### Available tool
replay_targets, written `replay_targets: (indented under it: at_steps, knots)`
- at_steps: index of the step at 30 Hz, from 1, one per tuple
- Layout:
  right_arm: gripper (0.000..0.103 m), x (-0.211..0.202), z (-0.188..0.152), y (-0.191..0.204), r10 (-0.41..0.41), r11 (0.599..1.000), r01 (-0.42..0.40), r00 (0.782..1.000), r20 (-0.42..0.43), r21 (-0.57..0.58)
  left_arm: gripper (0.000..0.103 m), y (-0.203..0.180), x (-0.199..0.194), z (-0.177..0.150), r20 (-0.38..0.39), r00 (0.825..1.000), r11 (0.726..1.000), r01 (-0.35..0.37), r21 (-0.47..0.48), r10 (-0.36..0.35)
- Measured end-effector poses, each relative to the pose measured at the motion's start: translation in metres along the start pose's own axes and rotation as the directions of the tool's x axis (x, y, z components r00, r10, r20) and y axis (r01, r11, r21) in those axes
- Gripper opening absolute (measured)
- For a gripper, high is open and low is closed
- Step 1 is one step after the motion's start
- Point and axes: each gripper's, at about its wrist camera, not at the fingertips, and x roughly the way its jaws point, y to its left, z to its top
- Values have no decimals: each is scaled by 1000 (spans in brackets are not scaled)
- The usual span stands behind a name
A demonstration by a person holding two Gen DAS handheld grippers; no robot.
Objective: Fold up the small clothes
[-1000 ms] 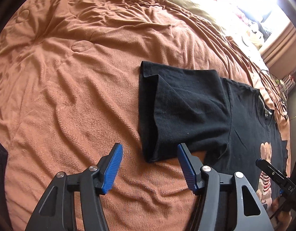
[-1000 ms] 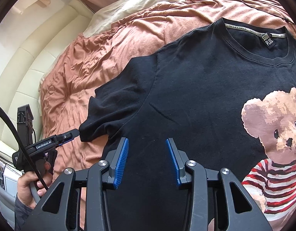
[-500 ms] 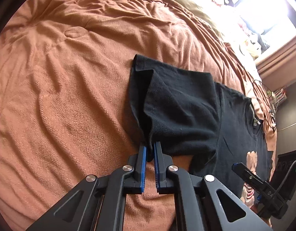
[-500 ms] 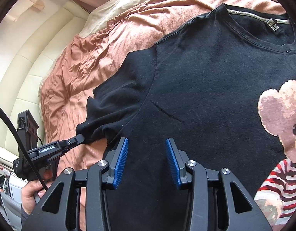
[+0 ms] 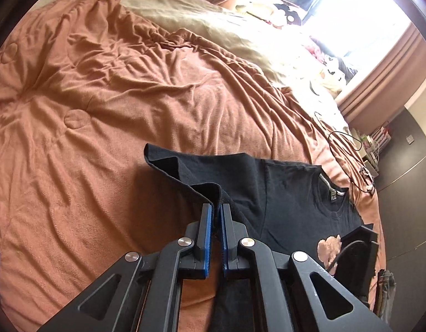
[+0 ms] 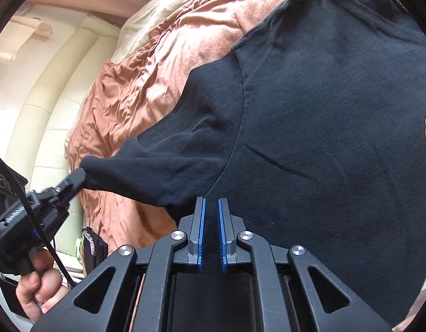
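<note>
A black T-shirt (image 5: 290, 193) with a teddy bear print lies face up on an orange-brown bedspread (image 5: 130, 96). My left gripper (image 5: 215, 207) is shut on the hem of the shirt's sleeve (image 5: 185, 171) and holds it lifted off the bed. In the right wrist view the shirt (image 6: 323, 110) fills the frame and the left gripper (image 6: 74, 178) shows at the left, pulling the sleeve (image 6: 157, 160) outward. My right gripper (image 6: 210, 202) is shut on the shirt's side fabric near the armpit.
A cream sheet (image 5: 213, 19) and soft toys (image 5: 332, 72) lie at the far end of the bed under a bright window. A black cable (image 5: 343, 141) lies beyond the collar. A padded cream headboard (image 6: 46, 105) stands to the left.
My left gripper closed on the sleeve hem and lifted it up and outward. My right gripper moved down onto the shirt near the armpit and closed from open.
</note>
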Motion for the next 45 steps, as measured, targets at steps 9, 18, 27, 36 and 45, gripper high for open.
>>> replay_targets:
  at_steps: [9, 18, 27, 36, 45]
  knots:
    - [3, 31, 4, -6, 43, 997, -40, 998, -38, 66, 5, -45, -3, 0, -11, 995, 992, 96, 82, -95]
    - [34, 2, 12, -15, 44, 998, -43, 998, -40, 35, 6, -74, 0, -14, -48, 988, 979, 155, 132, -150]
    - [56, -58, 10, -37, -1, 999, -2, 999, 55, 48, 6, -97, 9, -32, -93, 979, 972, 191, 136, -180]
    - [56, -101, 3, -45, -77, 994, 69, 992, 98, 86, 6, -126, 34, -68, -219, 953, 957, 244, 155, -207]
    - [68, -120, 2, -17, -166, 986, 168, 978, 126, -6, 33, -103, 11, -65, -181, 971, 977, 179, 120, -156]
